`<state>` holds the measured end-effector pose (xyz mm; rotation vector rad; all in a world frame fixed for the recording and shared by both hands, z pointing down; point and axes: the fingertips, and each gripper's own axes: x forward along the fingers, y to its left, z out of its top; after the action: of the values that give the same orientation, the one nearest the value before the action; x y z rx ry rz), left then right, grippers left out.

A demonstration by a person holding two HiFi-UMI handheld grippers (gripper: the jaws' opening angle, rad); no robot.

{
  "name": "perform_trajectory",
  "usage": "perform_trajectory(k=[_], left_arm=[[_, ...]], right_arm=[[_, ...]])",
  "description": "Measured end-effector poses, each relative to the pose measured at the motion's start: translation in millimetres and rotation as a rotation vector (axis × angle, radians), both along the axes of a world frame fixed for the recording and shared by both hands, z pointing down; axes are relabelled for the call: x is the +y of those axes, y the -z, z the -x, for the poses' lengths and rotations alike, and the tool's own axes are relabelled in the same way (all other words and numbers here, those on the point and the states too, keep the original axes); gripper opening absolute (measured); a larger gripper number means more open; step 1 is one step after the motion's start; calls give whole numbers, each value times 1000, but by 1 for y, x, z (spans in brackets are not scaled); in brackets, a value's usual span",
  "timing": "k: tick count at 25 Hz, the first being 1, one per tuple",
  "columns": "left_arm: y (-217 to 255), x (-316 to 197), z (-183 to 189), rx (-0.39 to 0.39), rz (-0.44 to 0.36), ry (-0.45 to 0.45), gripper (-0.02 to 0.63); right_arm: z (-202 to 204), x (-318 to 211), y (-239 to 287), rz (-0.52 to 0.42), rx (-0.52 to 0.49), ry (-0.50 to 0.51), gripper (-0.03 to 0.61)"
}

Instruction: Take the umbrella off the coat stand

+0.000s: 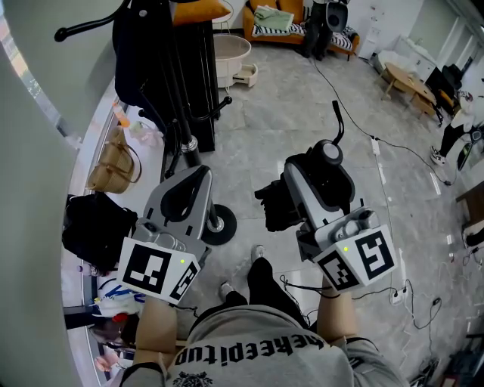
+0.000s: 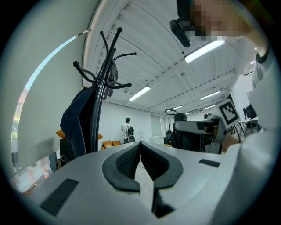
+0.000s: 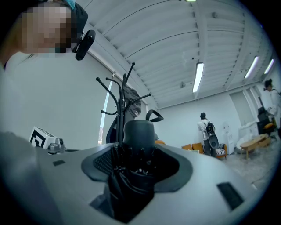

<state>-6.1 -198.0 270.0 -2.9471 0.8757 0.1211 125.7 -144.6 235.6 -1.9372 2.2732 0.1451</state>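
Note:
My right gripper [image 1: 321, 162] is shut on a folded black umbrella [image 1: 274, 204], away from the stand. The umbrella's rounded handle [image 3: 139, 131] sticks up between the jaws, its wrist strap [image 1: 337, 121] loops beyond, and the gathered canopy [image 3: 129, 184] bunches below the pads. The black coat stand [image 1: 181, 113] stands at the left on a round base [image 1: 218, 224], with a dark jacket [image 1: 140, 45] hanging on it. It also shows as a branching coat stand [image 2: 104, 74] in the left gripper view and as a distant coat stand [image 3: 122, 99] in the right. My left gripper [image 2: 140, 148] is shut and empty, level, near the stand's pole.
A tan bag [image 1: 113, 168] and a black bag [image 1: 94, 230] sit on the window ledge at the left. A white tub [image 1: 231, 53] and an orange sofa [image 1: 278, 17] stand farther off. Cables [image 1: 382, 147] trail across the grey floor. A person with a backpack [image 3: 206, 131] stands in the distance.

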Motion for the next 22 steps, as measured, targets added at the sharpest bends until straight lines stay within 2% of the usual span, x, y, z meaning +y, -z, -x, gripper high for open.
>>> perform_trajectory(k=[22], left_arm=[[2,0,4,2,-3,1,17]], right_arm=[[4,2,5,-16,5,5,247]])
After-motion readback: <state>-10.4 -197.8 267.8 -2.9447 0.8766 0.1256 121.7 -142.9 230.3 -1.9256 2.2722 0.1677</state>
